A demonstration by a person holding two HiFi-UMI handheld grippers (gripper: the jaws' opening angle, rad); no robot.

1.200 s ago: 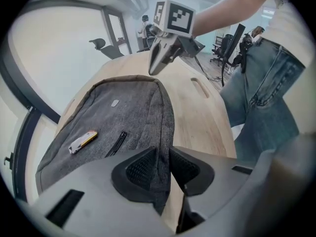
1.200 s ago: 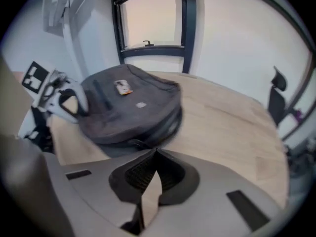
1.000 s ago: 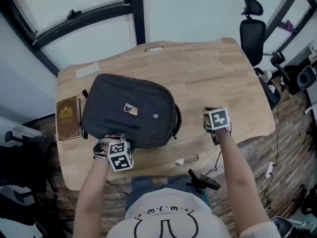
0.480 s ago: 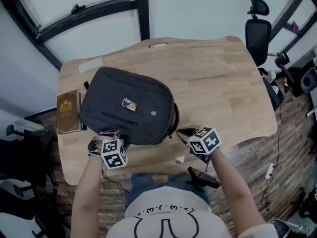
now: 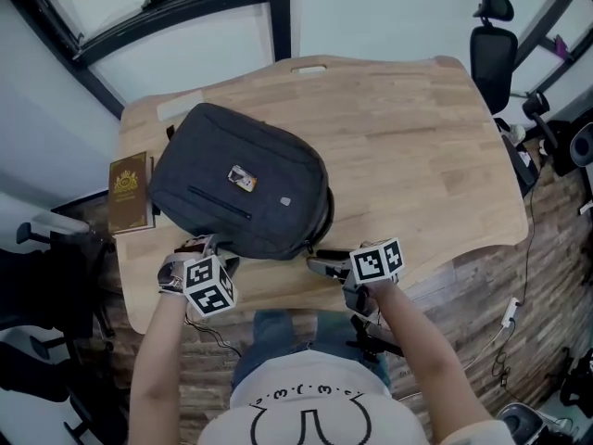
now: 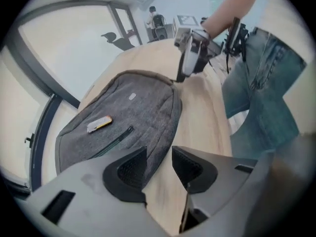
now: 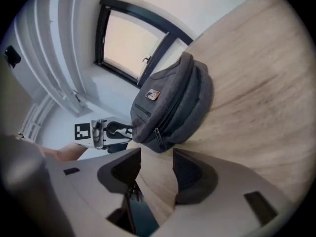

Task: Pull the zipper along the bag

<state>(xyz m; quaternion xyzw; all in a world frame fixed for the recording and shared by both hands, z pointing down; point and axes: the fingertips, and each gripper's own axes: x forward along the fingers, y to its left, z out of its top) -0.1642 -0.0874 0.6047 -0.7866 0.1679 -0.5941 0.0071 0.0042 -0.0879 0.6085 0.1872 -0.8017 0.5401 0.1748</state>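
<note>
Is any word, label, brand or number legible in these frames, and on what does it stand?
No text can be read.
Gold cover print on the brown book: too small to read.
Small patch on the backpack: too blurred to read.

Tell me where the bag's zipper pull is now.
In the right gripper view, the zipper pull hangs at the bag's near corner, just ahead of the right gripper, whose jaws have just been opening, empty.
</note>
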